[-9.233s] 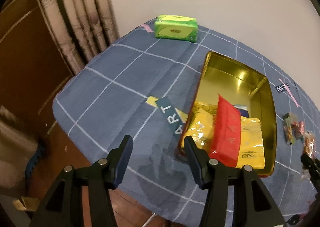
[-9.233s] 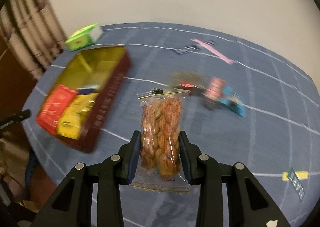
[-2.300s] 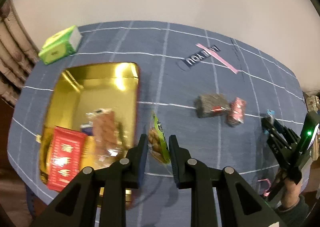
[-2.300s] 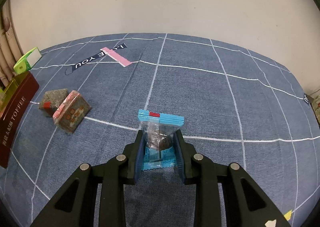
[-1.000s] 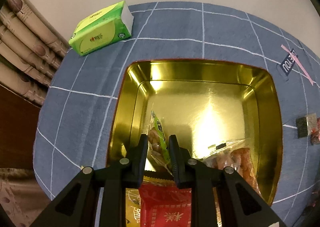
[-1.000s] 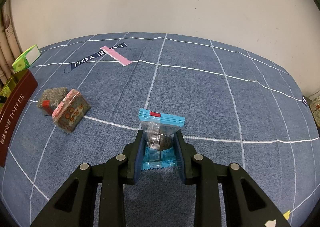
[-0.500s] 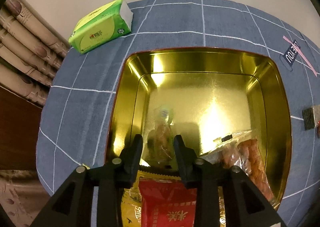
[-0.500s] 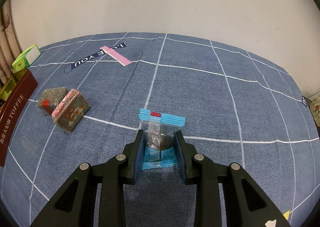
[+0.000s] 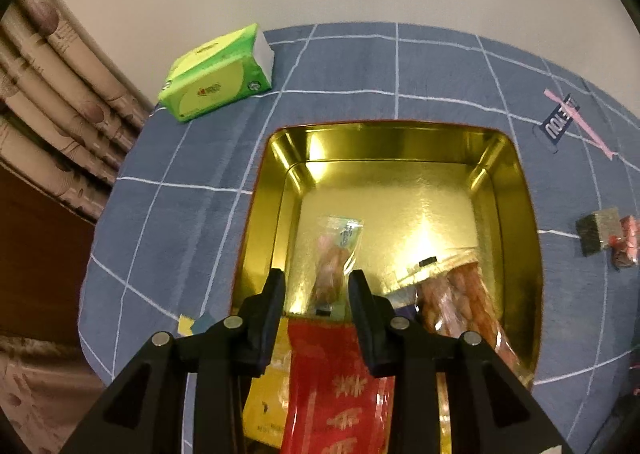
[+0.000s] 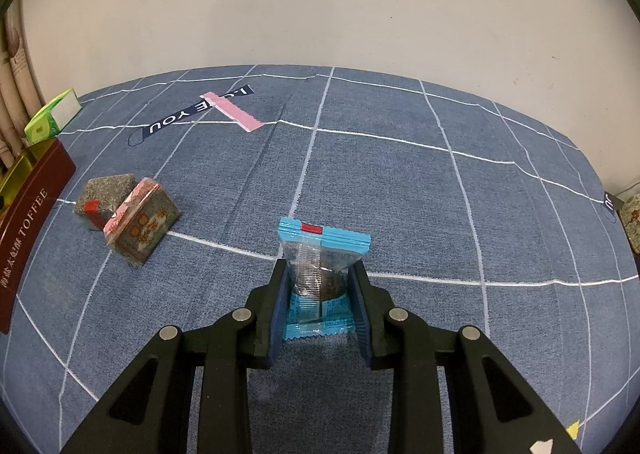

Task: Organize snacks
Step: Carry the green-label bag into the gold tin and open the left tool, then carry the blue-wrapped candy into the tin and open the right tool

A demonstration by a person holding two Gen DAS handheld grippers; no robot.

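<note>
currently: left gripper [image 9: 316,286] jaws slightly apart, empty, nut packet [image 9: 334,262] dropped in gold tin [image 9: 516,189]; right gripper [image 10: 318,294] jaws clamp blue snack packet [image 10: 322,254], likely bound for tin.

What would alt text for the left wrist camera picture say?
The open left gripper hangs over a gold tin, where a small clear snack packet lies free beside a red packet and a bag of biscuits. The tin sits on a blue checked tablecloth, with a green tissue pack behind.
</note>
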